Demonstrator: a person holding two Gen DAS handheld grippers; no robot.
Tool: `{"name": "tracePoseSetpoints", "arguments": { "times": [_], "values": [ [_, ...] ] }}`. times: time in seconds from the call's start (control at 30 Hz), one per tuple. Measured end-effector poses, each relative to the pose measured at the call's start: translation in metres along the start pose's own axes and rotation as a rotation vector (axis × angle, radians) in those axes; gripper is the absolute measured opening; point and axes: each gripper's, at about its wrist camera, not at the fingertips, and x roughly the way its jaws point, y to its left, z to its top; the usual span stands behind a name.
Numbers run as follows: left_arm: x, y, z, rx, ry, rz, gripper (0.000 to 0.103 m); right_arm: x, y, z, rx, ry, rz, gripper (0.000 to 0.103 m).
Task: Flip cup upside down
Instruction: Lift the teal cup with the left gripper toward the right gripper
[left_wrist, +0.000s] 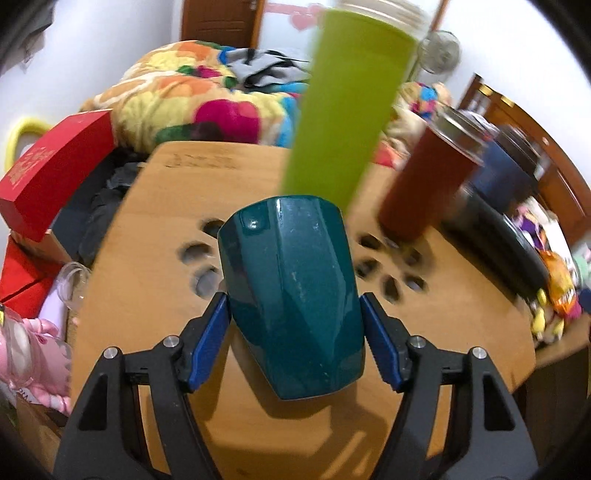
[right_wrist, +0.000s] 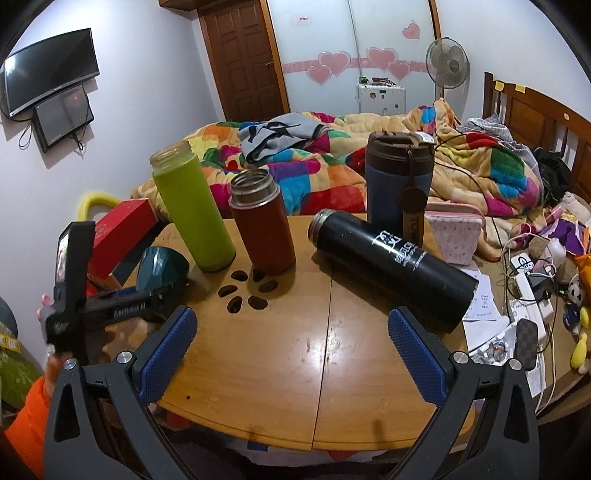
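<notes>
The left claw (left_wrist: 295, 332) pinches the dark teal cup (left_wrist: 291, 295) between its two blue pads (left_wrist: 210, 339), one on each side. The cup is tipped over above the wooden table (left_wrist: 147, 295), close to the edge. In the right wrist view its open mouth shows, turned sideways. The right claw (right_wrist: 291, 354) is spread wide and holds nothing. It hangs over the near part of the table.

Behind the teal cup stands a tall green bottle (right_wrist: 192, 206). Next to that is a red bottle (right_wrist: 262, 225), then a blue bottle with a brown top (right_wrist: 399, 181). A black bottle (right_wrist: 391, 262) lies on its side. Small dark holes (right_wrist: 243, 291) shaped like a paw print sit in the table.
</notes>
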Motion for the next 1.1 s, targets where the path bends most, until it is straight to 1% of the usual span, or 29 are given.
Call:
{"name": "tracePoseSetpoints", "arguments": {
  "times": [0.13, 0.3, 0.4, 0.47, 0.53, 0.6, 0.67, 0.73, 0.83, 0.93, 1.0, 1.03, 1.07, 1.1],
  "values": [
    [-0.005, -0.037, -0.017, 0.034, 0.003, -0.031, 0.07, -0.003, 0.0, -0.005, 0.007, 0.007, -0.005, 0.103],
    [-0.005, -0.07, -0.03, 0.047, -0.008, -0.037, 0.071, -0.009, -0.006, -0.01, 0.02, 0.016, -0.023, 0.103],
    [-0.003, -0.079, -0.029, 0.068, 0.0, -0.034, 0.07, -0.009, -0.011, -0.015, 0.028, 0.026, -0.035, 0.103],
    [-0.002, -0.081, -0.028, 0.083, 0.026, -0.045, 0.071, -0.01, -0.013, -0.018, 0.031, 0.031, -0.036, 0.103],
    [-0.007, -0.079, -0.027, 0.103, 0.036, -0.065, 0.071, -0.01, -0.013, -0.021, 0.031, 0.036, -0.033, 0.103],
    [-0.018, -0.078, -0.03, 0.118, 0.024, -0.086, 0.071, -0.009, -0.013, -0.022, 0.031, 0.044, -0.03, 0.103],
    [-0.033, -0.07, -0.03, 0.133, -0.002, -0.085, 0.073, -0.005, -0.012, -0.025, 0.029, 0.053, -0.024, 0.103],
    [-0.05, -0.058, -0.031, 0.136, -0.04, -0.066, 0.076, -0.001, -0.01, -0.027, 0.033, 0.062, -0.013, 0.103],
    [-0.067, -0.035, -0.029, 0.123, -0.07, -0.034, 0.076, 0.012, -0.002, -0.029, 0.039, 0.083, 0.036, 0.103],
    [-0.075, -0.016, -0.024, 0.108, -0.086, -0.018, 0.076, 0.032, 0.016, -0.035, 0.007, 0.111, 0.078, 0.103],
    [-0.078, -0.008, -0.02, 0.096, -0.096, -0.019, 0.076, 0.045, 0.028, -0.038, -0.018, 0.126, 0.11, 0.103],
    [-0.078, -0.006, -0.019, 0.09, -0.097, -0.024, 0.076, 0.054, 0.035, -0.041, -0.027, 0.135, 0.14, 0.103],
    [-0.078, -0.004, -0.017, 0.083, -0.095, -0.033, 0.076, 0.062, 0.04, -0.044, -0.03, 0.146, 0.16, 0.101],
    [-0.077, -0.003, -0.015, 0.077, -0.094, -0.042, 0.076, 0.069, 0.044, -0.046, -0.029, 0.156, 0.165, 0.096]
  ]
}}
